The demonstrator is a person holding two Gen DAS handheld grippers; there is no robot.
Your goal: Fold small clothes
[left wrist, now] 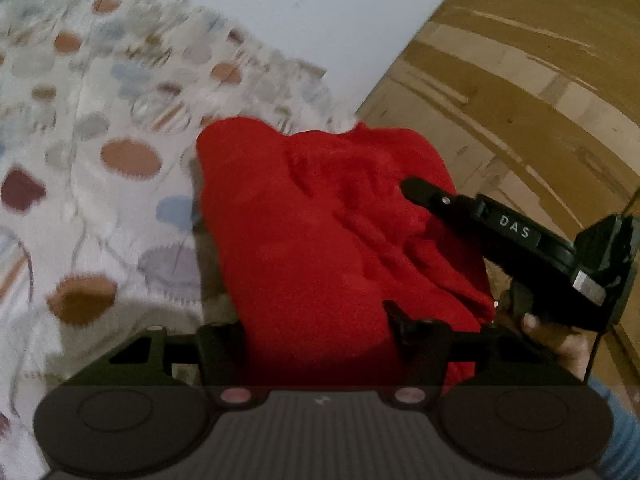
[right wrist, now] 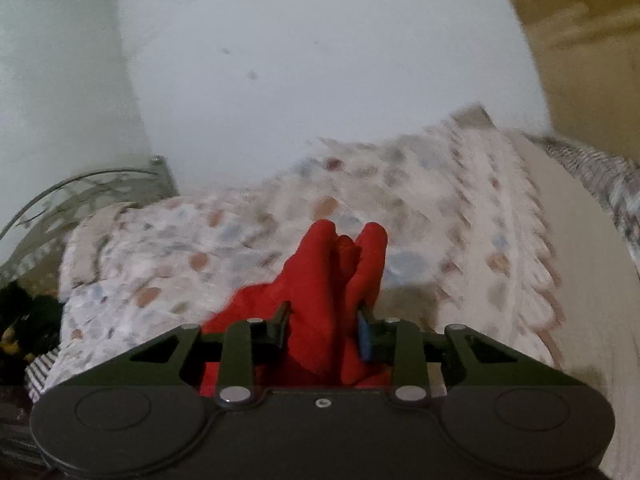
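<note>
A home bedroom: patterned bedspread point(right wrist: 240, 248) on a bed, metal headboard point(right wrist: 80, 196).

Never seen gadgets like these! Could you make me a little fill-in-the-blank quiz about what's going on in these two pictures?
1. Both grippers have hold of a cloth whose colour is ____.
2. The bedspread under the cloth is white with a pattern of coloured ____.
3. In the left wrist view, the letters printed on the right gripper read ____.
4. The wall behind the bed is plain and pale, with no ____ on it.

Missing words: red; spots; DAS; pictures
</note>
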